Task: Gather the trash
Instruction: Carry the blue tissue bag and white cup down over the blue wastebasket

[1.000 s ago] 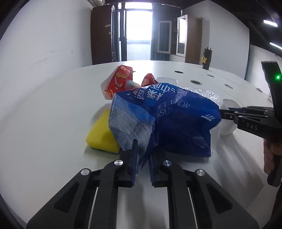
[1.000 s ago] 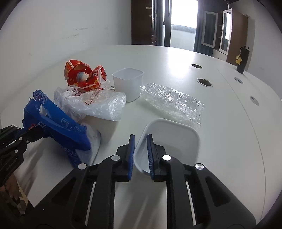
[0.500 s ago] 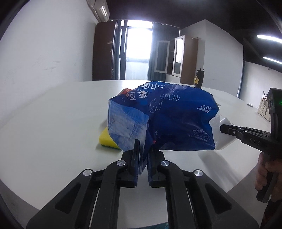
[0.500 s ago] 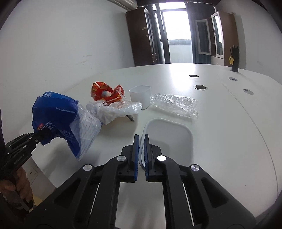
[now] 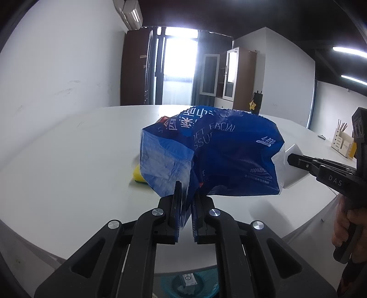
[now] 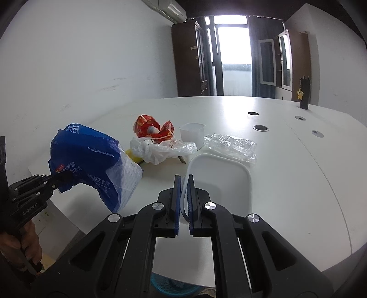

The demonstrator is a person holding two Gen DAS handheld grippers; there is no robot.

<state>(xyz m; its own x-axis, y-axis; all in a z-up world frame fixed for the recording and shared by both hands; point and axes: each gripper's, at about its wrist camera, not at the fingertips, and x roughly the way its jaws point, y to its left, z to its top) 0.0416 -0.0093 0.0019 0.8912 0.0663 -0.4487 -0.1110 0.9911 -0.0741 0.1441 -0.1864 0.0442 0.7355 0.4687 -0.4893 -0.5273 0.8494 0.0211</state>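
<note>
left wrist view: left gripper fingers pinch crinkly blue tissue bag; right gripper fingers clamp smooth white tray rim.

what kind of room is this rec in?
Probably an office meeting room: a large white table with round cable ports, wooden cabinets with glass doors along the far wall, and a wall air conditioner.

Your left claw is clamped tight, tilted a bit downward, your hand wrapped round its handle down at the near left. Right claw is pinched shut too, same downward tilt, your other hand gripping its handle at the right.
</note>
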